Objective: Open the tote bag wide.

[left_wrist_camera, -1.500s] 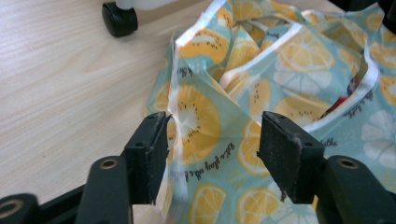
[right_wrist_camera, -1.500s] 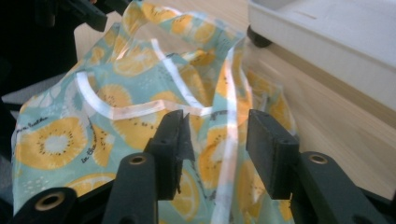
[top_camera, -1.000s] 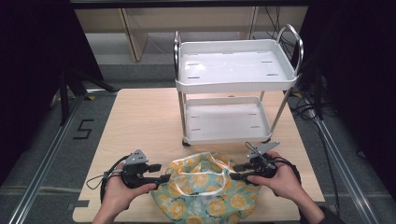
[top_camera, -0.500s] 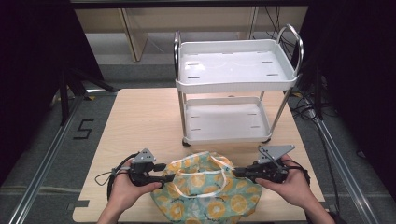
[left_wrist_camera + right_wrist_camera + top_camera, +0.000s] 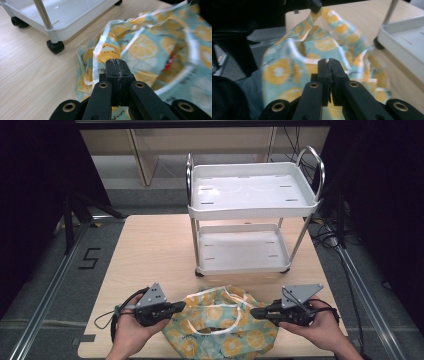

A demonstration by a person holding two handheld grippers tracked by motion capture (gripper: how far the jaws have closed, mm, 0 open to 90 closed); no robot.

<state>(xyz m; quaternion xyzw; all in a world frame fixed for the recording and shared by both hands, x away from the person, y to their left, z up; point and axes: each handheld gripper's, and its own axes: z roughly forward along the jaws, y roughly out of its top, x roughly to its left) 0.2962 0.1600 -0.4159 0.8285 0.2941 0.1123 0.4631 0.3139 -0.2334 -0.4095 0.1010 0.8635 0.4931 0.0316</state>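
A light wooden table (image 5: 150, 250) carries a white two-tier cart (image 5: 250, 205) and a lemon-print bag (image 5: 220, 325) at its near edge.

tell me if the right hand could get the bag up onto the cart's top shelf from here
Probably yes. The right tongs and left tongs are shut on opposite edges of the lemon-print bag, and bare table lies between it and the cart's top shelf, though it is a long forward stretch.

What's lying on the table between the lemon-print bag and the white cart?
Nothing: bare wooden table separates the lemon-print fabric bag from the white two-shelf cart in the high view.
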